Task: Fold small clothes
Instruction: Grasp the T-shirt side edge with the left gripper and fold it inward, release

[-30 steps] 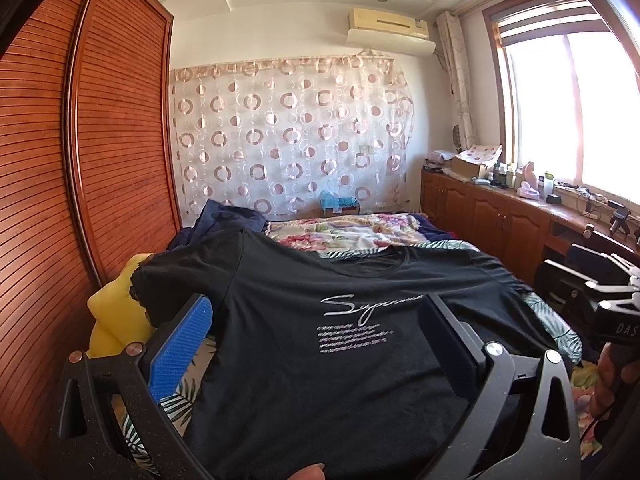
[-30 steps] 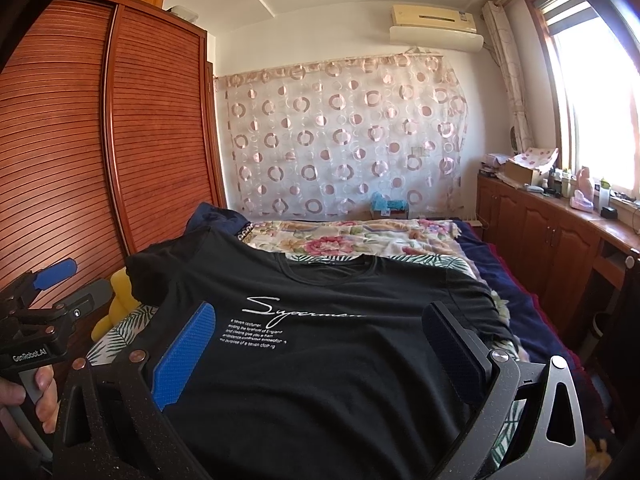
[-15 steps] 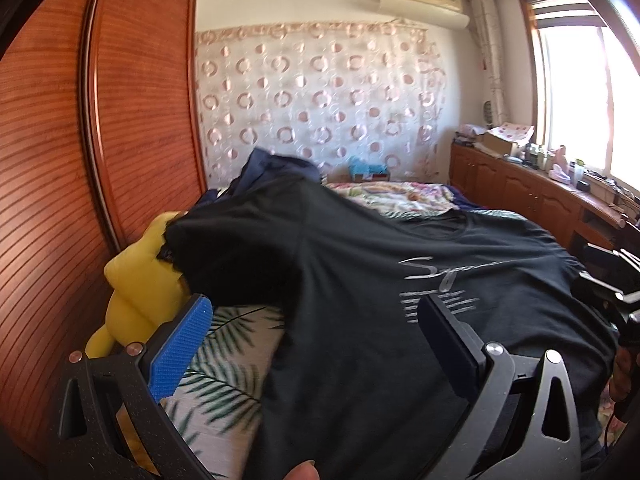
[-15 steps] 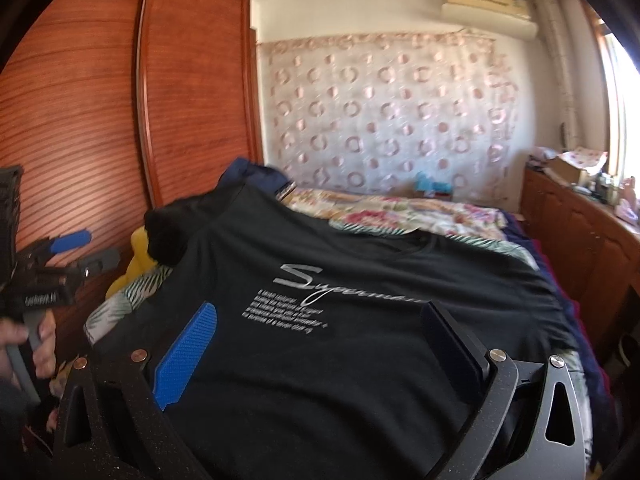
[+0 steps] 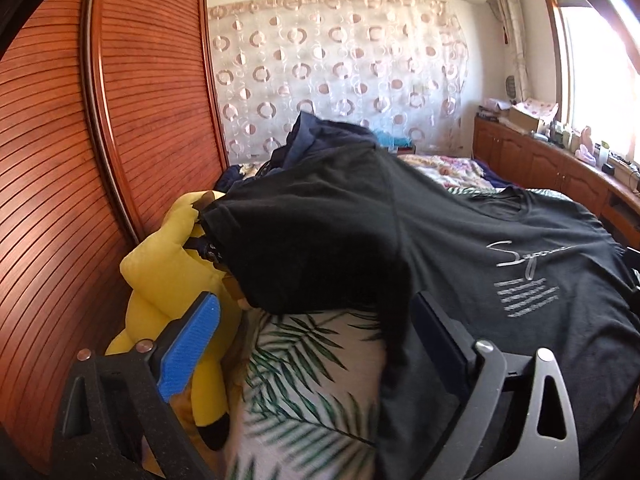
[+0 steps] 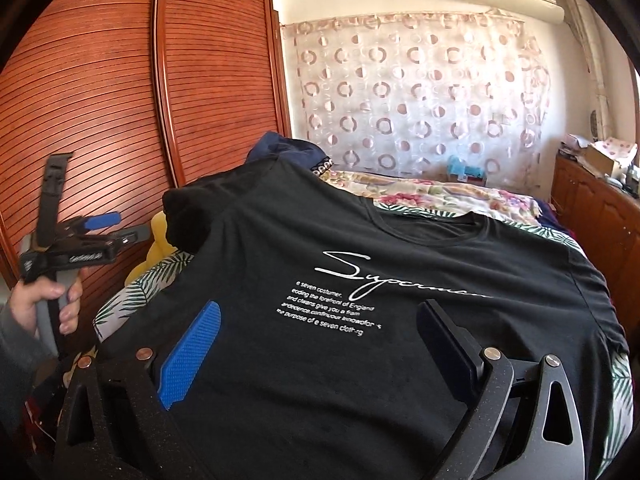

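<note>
Where leaf-print bedding (image 5: 304,392) shows, a black T-shirt (image 6: 360,280) lies spread.

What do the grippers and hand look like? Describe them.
Left gripper and right gripper: matte black speckled frames with triangular cutouts and silver rivets, one ribbed blue pad, one dark pad. Seen from the side, the left carries white lettering on its body. The left hand is bare, with a grey sleeve.

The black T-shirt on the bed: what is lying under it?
Under the black T-shirt a leaf-print sheet shows, and a yellow plush toy beneath its sleeve. Whatever lies under the middle is covered.
</note>
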`<state>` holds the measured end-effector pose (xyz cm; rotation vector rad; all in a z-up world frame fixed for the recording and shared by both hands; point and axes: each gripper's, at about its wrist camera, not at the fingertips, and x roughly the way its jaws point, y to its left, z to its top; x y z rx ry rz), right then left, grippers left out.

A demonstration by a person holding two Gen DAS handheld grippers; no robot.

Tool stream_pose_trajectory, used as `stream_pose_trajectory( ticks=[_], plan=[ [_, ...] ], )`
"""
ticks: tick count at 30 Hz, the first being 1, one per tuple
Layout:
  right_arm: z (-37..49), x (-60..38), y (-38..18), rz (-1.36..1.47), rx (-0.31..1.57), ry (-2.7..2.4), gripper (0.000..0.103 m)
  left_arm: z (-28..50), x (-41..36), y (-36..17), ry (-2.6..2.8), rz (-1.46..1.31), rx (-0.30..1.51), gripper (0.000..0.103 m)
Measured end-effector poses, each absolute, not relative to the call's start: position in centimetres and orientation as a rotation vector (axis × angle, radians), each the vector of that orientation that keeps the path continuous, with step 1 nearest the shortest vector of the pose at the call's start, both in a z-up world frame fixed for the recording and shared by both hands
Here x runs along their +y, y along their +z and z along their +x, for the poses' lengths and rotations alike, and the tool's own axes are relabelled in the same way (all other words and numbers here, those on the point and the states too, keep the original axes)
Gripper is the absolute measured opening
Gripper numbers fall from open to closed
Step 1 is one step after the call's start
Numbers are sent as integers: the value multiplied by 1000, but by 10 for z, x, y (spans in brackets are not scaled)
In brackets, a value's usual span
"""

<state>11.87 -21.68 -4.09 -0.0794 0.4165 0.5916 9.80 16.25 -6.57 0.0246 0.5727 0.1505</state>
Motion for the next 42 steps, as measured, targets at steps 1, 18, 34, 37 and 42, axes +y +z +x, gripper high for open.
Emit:
stream_pose_trajectory(
  ticks=[1,18,34,37,42],
  plan=[
    [120,-216,-42,-80,416,593,99,103,168,-67,146,14,582,91],
    [137,-191,-35,-63,440,644,99,174,219,-117,113,-46,801,43],
    [128,-196,-41,-55,447,634,99,126,186,-33,49,23,568,5],
    [128,-198,-43,-49,449,627,99,127,162,-12,-11,55,548,5],
    [130,-206,-42,-24,453,608,99,138,105,5,-129,139,560,5]
  ],
)
